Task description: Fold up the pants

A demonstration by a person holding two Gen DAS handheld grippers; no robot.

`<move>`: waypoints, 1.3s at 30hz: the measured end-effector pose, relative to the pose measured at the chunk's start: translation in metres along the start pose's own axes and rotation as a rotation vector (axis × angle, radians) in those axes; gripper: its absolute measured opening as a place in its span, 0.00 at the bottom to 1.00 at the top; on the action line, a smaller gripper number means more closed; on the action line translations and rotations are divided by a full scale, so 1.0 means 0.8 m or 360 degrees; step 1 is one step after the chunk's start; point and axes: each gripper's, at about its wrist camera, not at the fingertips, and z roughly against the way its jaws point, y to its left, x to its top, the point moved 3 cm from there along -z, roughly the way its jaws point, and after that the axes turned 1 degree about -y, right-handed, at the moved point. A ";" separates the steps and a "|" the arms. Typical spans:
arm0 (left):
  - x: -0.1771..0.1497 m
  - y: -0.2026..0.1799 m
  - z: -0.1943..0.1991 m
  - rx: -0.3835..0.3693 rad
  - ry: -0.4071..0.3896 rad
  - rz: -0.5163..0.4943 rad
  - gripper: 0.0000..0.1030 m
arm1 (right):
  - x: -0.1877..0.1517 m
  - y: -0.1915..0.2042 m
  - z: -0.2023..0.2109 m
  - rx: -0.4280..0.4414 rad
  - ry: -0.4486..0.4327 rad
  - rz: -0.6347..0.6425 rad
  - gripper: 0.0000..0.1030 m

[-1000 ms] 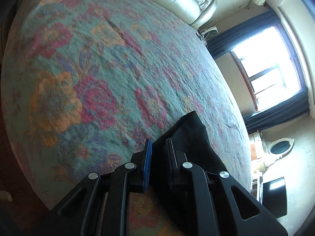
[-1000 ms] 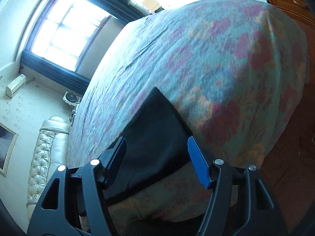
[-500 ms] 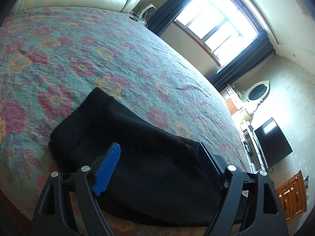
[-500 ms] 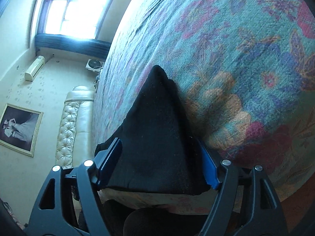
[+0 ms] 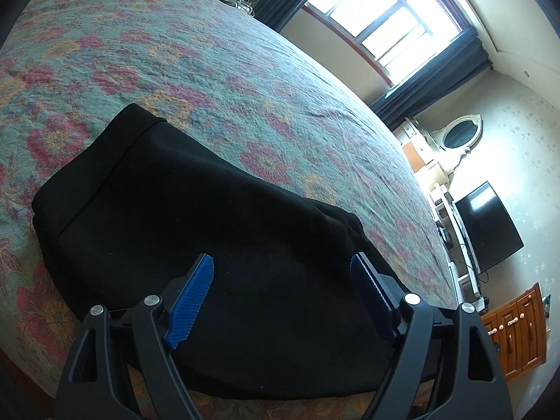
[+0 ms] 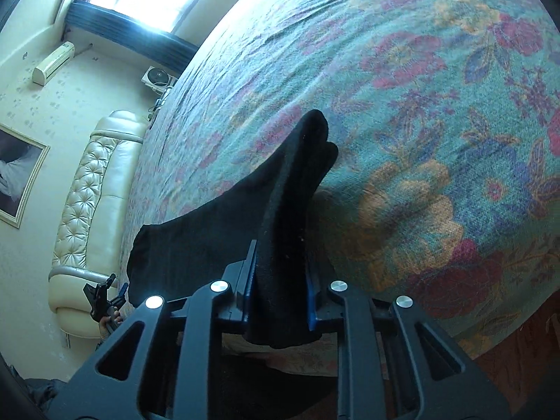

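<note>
At bed [image 5: 245, 80] edge | left claw [image 5: 281, 273] spread, empty | right claw [image 6: 278, 280] closing, pinching pants [image 6: 290, 189] fold

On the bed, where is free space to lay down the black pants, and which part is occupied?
The floral bedspread is bare from the black pants toward the window and the cream headboard. It is crowded only at the near edge: the left claw stands open over the pants, and the right claw is closing on a raised fold.

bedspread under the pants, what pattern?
Teal bedspread with red, pink and orange flowers; blue leaves too. Clearest in the right wrist view.
</note>
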 end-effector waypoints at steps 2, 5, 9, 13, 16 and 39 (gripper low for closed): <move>-0.003 0.000 -0.002 -0.0017 0.0023 0.0027 0.77 | 0.005 0.026 0.014 0.0003 -0.0024 0.0054 0.20; -0.010 -0.007 -0.004 -0.0036 0.0054 0.0008 0.78 | 0.010 0.075 0.019 0.0025 -0.0061 0.0139 0.20; -0.017 -0.016 -0.006 -0.0070 0.0076 -0.0031 0.78 | 0.008 0.149 0.010 0.0076 -0.0089 0.0269 0.20; -0.020 -0.018 -0.007 -0.0075 0.0089 -0.0060 0.78 | -0.006 0.237 -0.034 0.0113 -0.0048 0.0403 0.19; -0.020 -0.016 -0.005 -0.0100 0.0089 -0.0047 0.79 | -0.022 0.292 -0.084 0.0042 0.0031 0.0531 0.19; -0.021 0.018 0.012 -0.0189 0.0085 0.0039 0.79 | -0.191 0.428 -0.354 -0.0391 0.0405 0.1068 0.17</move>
